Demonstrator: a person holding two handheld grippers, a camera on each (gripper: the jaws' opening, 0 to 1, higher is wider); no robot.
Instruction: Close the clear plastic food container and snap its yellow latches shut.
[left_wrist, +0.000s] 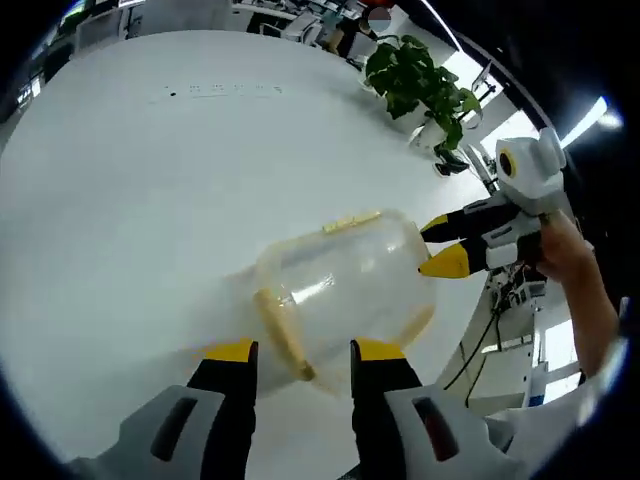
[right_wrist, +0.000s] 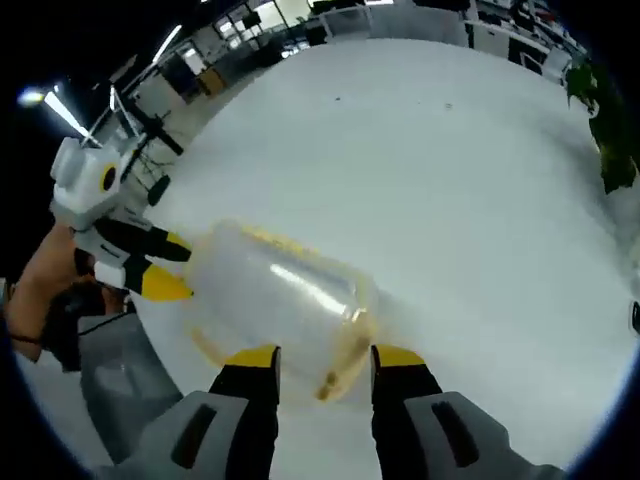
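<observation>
A clear plastic food container with yellow latches lies on the white table, between my two grippers. My left gripper is open. One yellow side latch of the container sits in the gap between its jaws. My right gripper comes in from the right, its yellow tips apart at the container's far end. In the right gripper view the container lies just beyond my open right gripper, with a yellow latch between the jaws. My left gripper touches its left end.
A potted plant stands near the table's far right edge, also seen as the plant. A person's hand holds the right gripper. Cables and office desks lie beyond the table edge.
</observation>
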